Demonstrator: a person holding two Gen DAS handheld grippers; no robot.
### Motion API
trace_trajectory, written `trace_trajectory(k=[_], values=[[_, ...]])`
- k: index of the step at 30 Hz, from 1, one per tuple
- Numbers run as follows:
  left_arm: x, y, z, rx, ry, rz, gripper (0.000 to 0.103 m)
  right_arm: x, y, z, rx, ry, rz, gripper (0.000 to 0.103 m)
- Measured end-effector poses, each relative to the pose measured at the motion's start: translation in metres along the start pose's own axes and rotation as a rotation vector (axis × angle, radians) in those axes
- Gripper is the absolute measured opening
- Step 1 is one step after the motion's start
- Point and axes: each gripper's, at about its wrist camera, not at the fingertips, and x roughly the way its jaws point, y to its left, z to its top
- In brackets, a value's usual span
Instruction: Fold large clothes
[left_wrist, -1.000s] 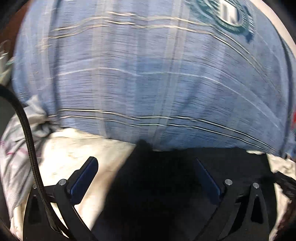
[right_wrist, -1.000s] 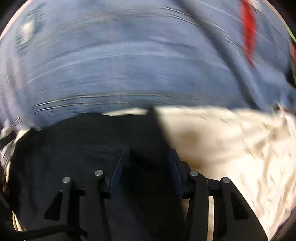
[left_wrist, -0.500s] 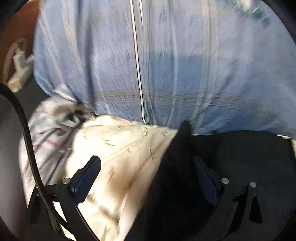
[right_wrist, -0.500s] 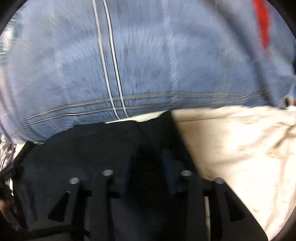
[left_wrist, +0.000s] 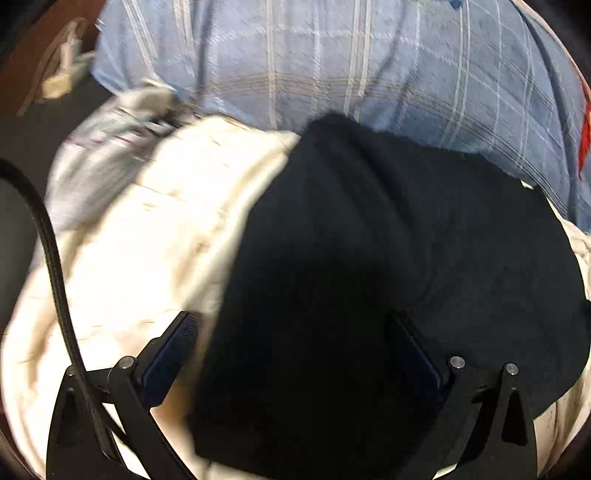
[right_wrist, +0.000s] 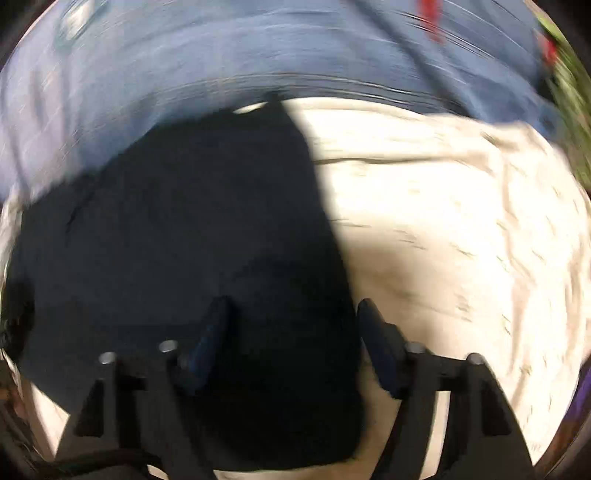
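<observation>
A black garment (left_wrist: 388, 258) lies folded on a cream cloth (left_wrist: 129, 266); its pointed corner reaches up to a blue plaid cloth (left_wrist: 332, 55). My left gripper (left_wrist: 293, 328) stands wide open over the garment's left edge, with one finger above the cream cloth and the other above the black fabric. In the right wrist view the same black garment (right_wrist: 184, 240) fills the left half. My right gripper (right_wrist: 293, 314) straddles its right edge, and its jaws are opening with black fabric lying loose between them.
The blue plaid cloth (right_wrist: 184, 55) spans the far side, with a red patch (left_wrist: 583, 136) at its right. A grey-white patterned cloth (left_wrist: 99, 155) is bunched at the left. Beyond it a white plug and cord (left_wrist: 59, 81) lie on a brown surface. The cream cloth (right_wrist: 461, 240) spreads right.
The right gripper's jaws, narrow around a fold of black fabric before, now stand wider apart. Both views have slid across the pile, and the black garment fills more of each.
</observation>
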Motion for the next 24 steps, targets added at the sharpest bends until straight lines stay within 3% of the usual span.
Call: trace_trajectory(k=[2, 7, 11, 14, 16, 18, 24], values=[[-0.024, 0.006, -0.002, -0.031, -0.015, 0.011, 0.101, -0.025, -0.014, 0.001, 0.048, -0.033, 0.064, 0.072], [-0.07, 0.024, -0.044, -0.171, 0.015, -0.137, 0.102, -0.063, -0.039, -0.05, 0.195, -0.027, 0.204, 0.074], [-0.06, 0.038, -0.071, -0.304, 0.087, -0.272, 0.102, -0.048, -0.051, -0.085, 0.367, 0.053, 0.351, 0.076], [-0.037, 0.043, -0.08, -0.388, 0.153, -0.334, 0.102, -0.023, -0.052, -0.096, 0.476, 0.127, 0.409, 0.076], [-0.035, 0.043, -0.077, -0.393, 0.121, -0.339, 0.102, -0.011, -0.052, -0.098, 0.531, 0.139, 0.467, 0.076], [-0.03, 0.04, -0.068, -0.399, 0.114, -0.374, 0.102, -0.007, -0.048, -0.091, 0.553, 0.093, 0.488, 0.083], [0.001, 0.037, -0.031, -0.425, 0.09, -0.375, 0.102, 0.016, -0.035, -0.057, 0.542, 0.061, 0.495, 0.085]])
